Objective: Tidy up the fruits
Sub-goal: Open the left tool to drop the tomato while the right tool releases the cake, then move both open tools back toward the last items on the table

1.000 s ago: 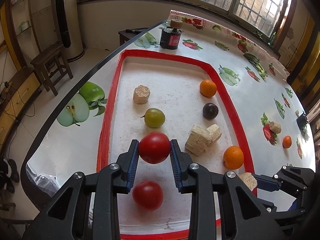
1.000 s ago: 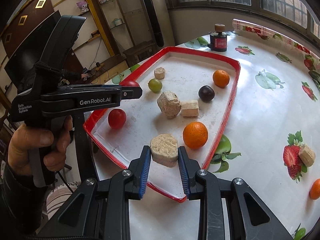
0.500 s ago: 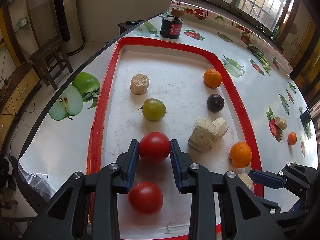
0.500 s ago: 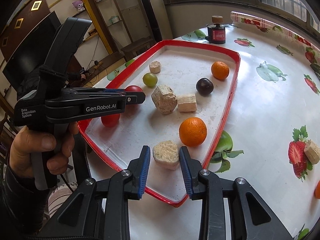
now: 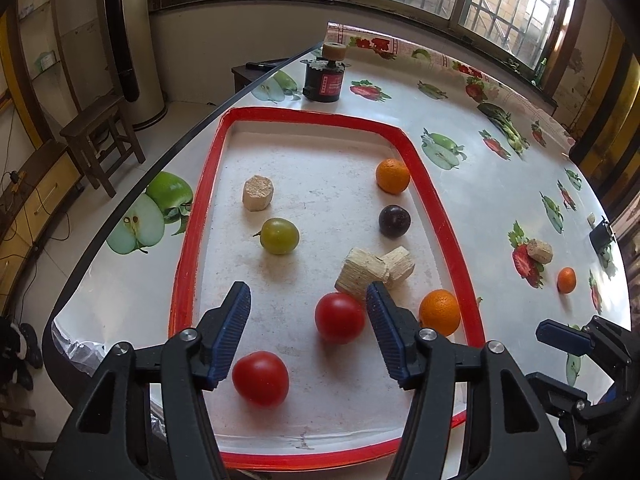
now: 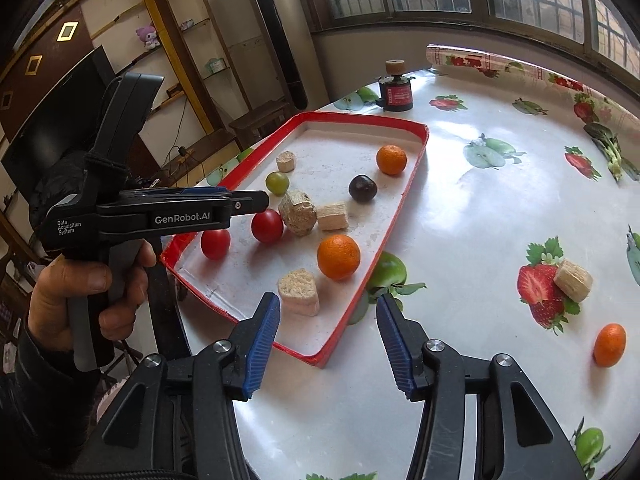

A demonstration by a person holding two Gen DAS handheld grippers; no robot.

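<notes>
Both grippers hover with jaws apart over a red-rimmed tray [image 5: 440, 216] on the fruit-print worktop [image 6: 500, 208]. The left gripper [image 5: 308, 330] frames a tomato [image 5: 340, 318] at lower centre; the right gripper [image 6: 328, 344] sits just below a biscuit-coloured block [image 6: 299, 291].

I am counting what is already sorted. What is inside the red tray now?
Inside the red tray: two tomatoes, a green fruit, a dark plum, two oranges and four tan blocks. The left hand-held gripper hides part of the near floor.
</notes>
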